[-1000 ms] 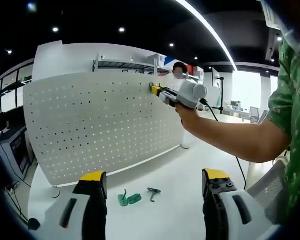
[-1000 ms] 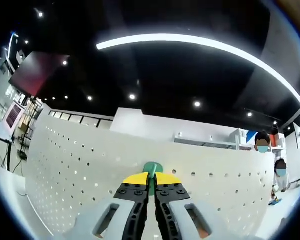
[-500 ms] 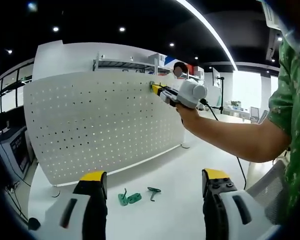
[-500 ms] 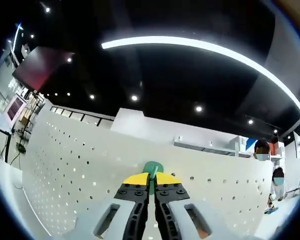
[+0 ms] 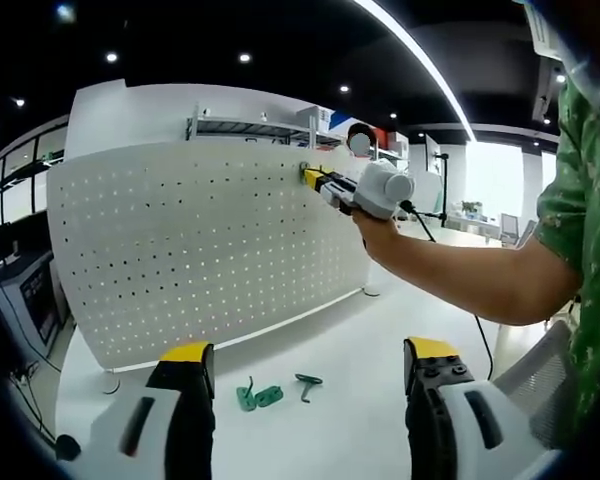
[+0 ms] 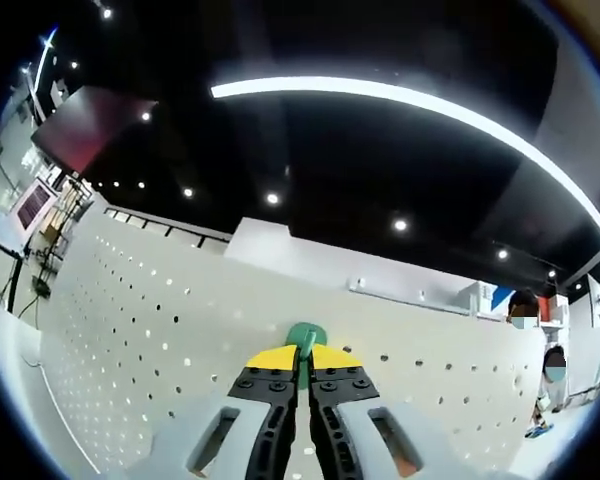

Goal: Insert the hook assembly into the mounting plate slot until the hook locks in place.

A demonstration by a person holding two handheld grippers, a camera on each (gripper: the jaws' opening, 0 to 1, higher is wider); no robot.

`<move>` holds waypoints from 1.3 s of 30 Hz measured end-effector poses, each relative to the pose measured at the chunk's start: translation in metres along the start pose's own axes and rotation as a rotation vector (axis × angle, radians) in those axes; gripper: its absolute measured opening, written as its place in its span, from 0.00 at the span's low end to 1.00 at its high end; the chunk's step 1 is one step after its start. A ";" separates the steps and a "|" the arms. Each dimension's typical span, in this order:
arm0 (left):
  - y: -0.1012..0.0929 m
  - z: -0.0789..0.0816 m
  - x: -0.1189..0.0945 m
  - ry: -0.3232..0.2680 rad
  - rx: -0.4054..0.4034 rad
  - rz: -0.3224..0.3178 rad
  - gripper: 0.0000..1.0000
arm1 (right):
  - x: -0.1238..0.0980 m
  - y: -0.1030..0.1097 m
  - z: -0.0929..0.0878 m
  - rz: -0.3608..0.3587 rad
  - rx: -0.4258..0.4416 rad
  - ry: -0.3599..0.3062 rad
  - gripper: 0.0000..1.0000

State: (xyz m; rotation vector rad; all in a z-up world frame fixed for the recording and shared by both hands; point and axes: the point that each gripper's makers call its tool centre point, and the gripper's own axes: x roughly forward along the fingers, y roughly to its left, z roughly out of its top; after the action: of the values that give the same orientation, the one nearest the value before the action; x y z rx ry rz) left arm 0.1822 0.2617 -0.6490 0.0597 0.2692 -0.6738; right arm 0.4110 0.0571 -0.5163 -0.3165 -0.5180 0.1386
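Note:
A white perforated mounting plate stands upright on the white table. My right gripper, held by a person's hand, presses a green hook against the plate's upper right edge. In the right gripper view the jaws are shut on the green hook, whose rounded end sits against the plate. My left gripper is open, low over the table, with nothing between its fingers. Two more green hook parts and a darker hook lie on the table in front of it.
The white table stretches to the right of the plate. A person's forearm and green patterned sleeve cross the right side. Shelving stands behind the plate, and people stand in the background.
The right gripper's view has tilted slightly upward along the plate, with the hook still held. The left gripper and the parts on the table have not moved.

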 end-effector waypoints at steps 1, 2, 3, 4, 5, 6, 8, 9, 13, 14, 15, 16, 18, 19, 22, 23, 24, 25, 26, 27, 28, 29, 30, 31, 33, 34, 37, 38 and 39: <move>0.000 0.000 0.000 0.000 -0.001 0.000 0.80 | 0.000 0.000 -0.001 -0.001 -0.007 0.006 0.01; 0.000 0.000 0.000 -0.001 -0.001 0.000 0.80 | -0.001 0.000 -0.003 -0.001 -0.012 0.009 0.01; 0.000 0.000 0.000 0.000 0.000 -0.001 0.79 | -0.001 0.001 -0.003 -0.001 -0.013 0.006 0.01; 0.000 0.000 0.000 0.001 0.001 0.000 0.79 | -0.002 0.001 -0.003 0.000 -0.014 0.007 0.01; 0.000 0.000 0.000 0.001 0.000 -0.001 0.79 | -0.002 0.001 -0.003 0.000 -0.009 0.008 0.01; -0.001 0.000 0.000 0.002 -0.001 -0.002 0.79 | -0.002 0.001 -0.003 0.000 -0.013 0.009 0.01; -0.001 -0.001 0.000 0.003 0.001 -0.002 0.80 | -0.003 0.000 -0.002 0.000 -0.010 0.008 0.01; -0.001 -0.001 0.000 0.003 0.001 -0.002 0.80 | -0.003 0.000 -0.002 -0.001 -0.009 0.008 0.01; 0.000 0.000 0.001 0.001 -0.001 -0.002 0.80 | -0.003 0.000 -0.002 -0.005 0.008 0.010 0.01; 0.000 0.000 0.001 0.000 -0.001 -0.002 0.80 | -0.003 0.000 -0.002 -0.007 0.015 0.009 0.01; 0.000 0.000 0.001 0.000 -0.001 -0.002 0.80 | -0.003 0.000 -0.003 -0.008 0.024 0.011 0.02; 0.000 0.000 0.001 0.000 -0.001 -0.002 0.80 | -0.003 -0.001 -0.003 -0.009 0.029 0.012 0.02; 0.000 -0.001 0.002 0.002 -0.002 -0.003 0.80 | -0.003 -0.001 -0.003 -0.008 0.038 0.017 0.02; 0.000 -0.001 0.002 0.002 -0.001 -0.004 0.80 | -0.003 -0.001 -0.004 -0.008 0.041 0.020 0.02; 0.000 -0.001 0.002 0.001 -0.002 -0.003 0.80 | -0.002 0.000 -0.005 -0.006 0.053 0.025 0.02; 0.000 -0.001 0.001 0.001 -0.003 -0.003 0.80 | -0.002 0.000 -0.005 -0.006 0.055 0.025 0.02; 0.000 -0.001 0.001 0.000 -0.004 -0.003 0.80 | -0.002 0.000 -0.005 -0.004 0.055 0.026 0.02; 0.000 -0.001 0.001 0.000 -0.003 -0.002 0.80 | -0.002 0.000 -0.005 -0.006 0.053 0.026 0.02; 0.000 -0.001 0.001 0.000 -0.001 -0.003 0.80 | -0.002 0.001 -0.004 -0.004 0.053 0.022 0.03; 0.000 -0.001 0.001 0.000 -0.001 -0.002 0.80 | -0.002 0.001 -0.003 -0.004 0.053 0.021 0.03; -0.001 -0.001 0.000 0.000 -0.002 -0.002 0.80 | -0.002 0.002 -0.003 -0.003 0.050 0.022 0.04; 0.000 -0.001 0.000 0.001 -0.001 -0.002 0.80 | -0.002 0.003 -0.001 0.000 0.053 0.017 0.04; -0.001 -0.001 0.000 0.002 0.000 -0.001 0.80 | -0.002 0.004 -0.001 0.000 0.052 0.017 0.04; -0.001 -0.001 0.000 0.002 0.000 -0.001 0.80 | -0.002 0.004 0.000 -0.001 0.047 0.015 0.04; -0.001 -0.001 -0.001 0.000 -0.002 -0.001 0.80 | -0.002 0.004 0.001 -0.001 0.054 0.013 0.04; -0.001 -0.001 -0.001 0.000 -0.002 -0.001 0.80 | -0.002 0.004 0.000 -0.001 0.051 0.017 0.04; -0.001 -0.001 -0.001 0.000 -0.001 0.000 0.80 | -0.003 0.004 -0.001 -0.002 0.048 0.023 0.04; -0.001 -0.001 -0.001 -0.001 -0.002 0.000 0.80 | -0.003 0.003 -0.001 -0.001 0.052 0.026 0.04; -0.001 -0.001 -0.001 -0.001 0.000 0.001 0.80 | -0.003 0.003 -0.001 -0.001 0.050 0.026 0.04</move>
State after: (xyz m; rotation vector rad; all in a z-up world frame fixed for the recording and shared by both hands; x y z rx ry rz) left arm 0.1806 0.2620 -0.6493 0.0590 0.2684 -0.6732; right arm 0.4087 0.0591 -0.5199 -0.2692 -0.4881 0.1457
